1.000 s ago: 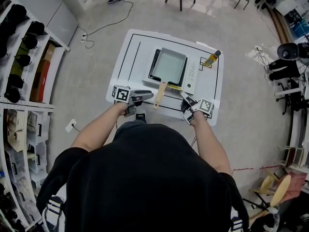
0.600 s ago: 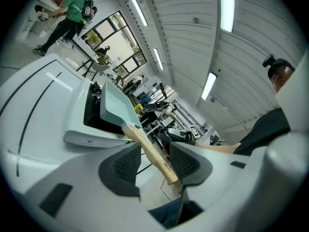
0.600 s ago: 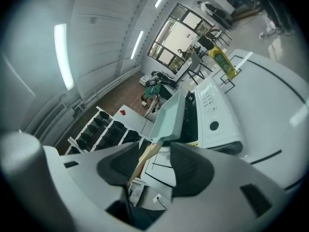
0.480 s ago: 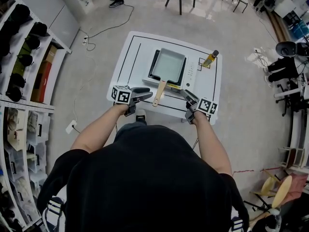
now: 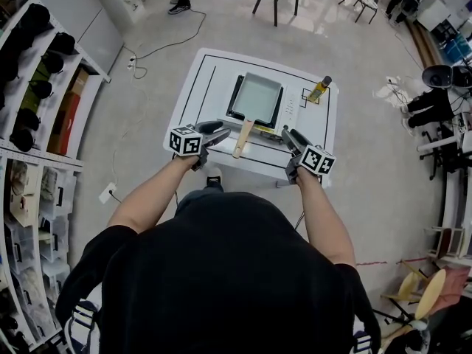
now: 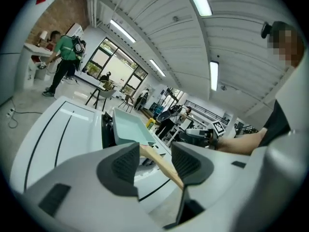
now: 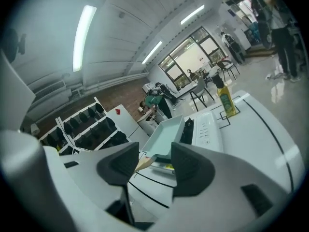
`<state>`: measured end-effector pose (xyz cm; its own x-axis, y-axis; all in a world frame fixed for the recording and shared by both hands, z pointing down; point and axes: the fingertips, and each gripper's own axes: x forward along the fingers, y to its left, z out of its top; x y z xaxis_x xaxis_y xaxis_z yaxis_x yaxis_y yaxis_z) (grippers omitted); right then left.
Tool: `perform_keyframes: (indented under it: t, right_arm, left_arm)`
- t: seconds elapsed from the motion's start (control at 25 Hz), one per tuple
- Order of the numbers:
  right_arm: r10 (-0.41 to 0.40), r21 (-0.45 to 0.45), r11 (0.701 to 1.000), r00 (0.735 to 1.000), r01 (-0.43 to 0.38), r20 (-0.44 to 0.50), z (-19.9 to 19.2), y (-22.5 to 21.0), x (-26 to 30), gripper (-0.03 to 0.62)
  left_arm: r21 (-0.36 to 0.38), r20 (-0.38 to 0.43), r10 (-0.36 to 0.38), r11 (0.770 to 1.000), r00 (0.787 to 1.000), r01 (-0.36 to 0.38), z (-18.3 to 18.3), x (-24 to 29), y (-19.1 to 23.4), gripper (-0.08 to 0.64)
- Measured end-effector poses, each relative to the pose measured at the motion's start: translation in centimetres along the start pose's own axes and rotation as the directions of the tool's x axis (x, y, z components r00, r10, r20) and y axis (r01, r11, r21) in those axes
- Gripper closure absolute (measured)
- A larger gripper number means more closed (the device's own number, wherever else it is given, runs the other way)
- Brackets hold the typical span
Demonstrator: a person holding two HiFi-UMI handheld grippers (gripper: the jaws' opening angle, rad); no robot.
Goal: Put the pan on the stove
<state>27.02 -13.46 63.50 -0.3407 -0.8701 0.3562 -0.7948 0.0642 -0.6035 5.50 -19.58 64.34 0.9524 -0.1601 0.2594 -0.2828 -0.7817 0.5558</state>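
A: Well, in the head view, where do we find the pan (image 5: 257, 98)?

B: We see it sitting square on the stove (image 5: 293, 110), a flat white portable unit on the white worktop (image 5: 193, 87). Its wooden handle (image 5: 242, 136) sticks out toward us over the front edge, which we judge keeps it reachable and off the heat. An oil bottle (image 5: 321, 88) stands near the stove's far right corner.

A: And our tools?

B: The left hand-held gripper (image 5: 214, 130) and right hand-held gripper (image 5: 290, 136) flank the handle, both apart from it. We'd call the placing done.

A: What does the left gripper view tell us?

B: Its jaws have just been opening and stand released, with nothing between them. The handle only shows through the gap, farther off. The pan is rectangular, with a smooth pale green inside and straight walls.

A: And the right gripper view?

B: Jaws apart too, holding nothing. Their dark pads (image 7: 187, 164) are ribbed, we think for grip on smooth wood. Beyond them the pan rests on the stove's black burner, beside a panel of buttons.
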Motion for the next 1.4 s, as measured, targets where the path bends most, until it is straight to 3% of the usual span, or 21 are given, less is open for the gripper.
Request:
perform_keyframes:
  t: [0.28,0.4,0.6,0.96,1.4]
  right_arm:
    - [-0.018,-0.122,0.992,1.0,0.021,0.024,1.9,1.6,-0.3,0.389]
    - [-0.031,-0.166,0.985,0.999,0.037,0.038,2.6,2.1,-0.7,0.431]
    - [-0.051,-0.216,0.974,0.997,0.062,0.055,3.6,2.5,-1.4,0.447]
    - [-0.078,-0.235,0.967,0.993,0.098,0.093,4.7,2.3,-3.2,0.505]
    - [-0.104,-0.242,0.961,0.987,0.132,0.125,4.9,1.8,-4.5,0.546]
  left_arm:
    - [0.057,0.031,0.014,0.998,0.999,-0.016,1.3,-0.4,-0.8,0.348]
    - [0.092,0.045,0.029,0.995,0.999,-0.033,2.0,-0.6,-1.3,0.348]
    - [0.126,0.086,0.032,0.991,0.996,-0.043,3.3,-1.0,-2.2,0.35]
    - [0.182,0.134,0.05,0.981,0.99,-0.074,4.8,-1.7,-3.4,0.408]
    - [0.282,0.134,0.108,0.949,0.985,-0.142,5.6,-1.5,-4.2,0.471]
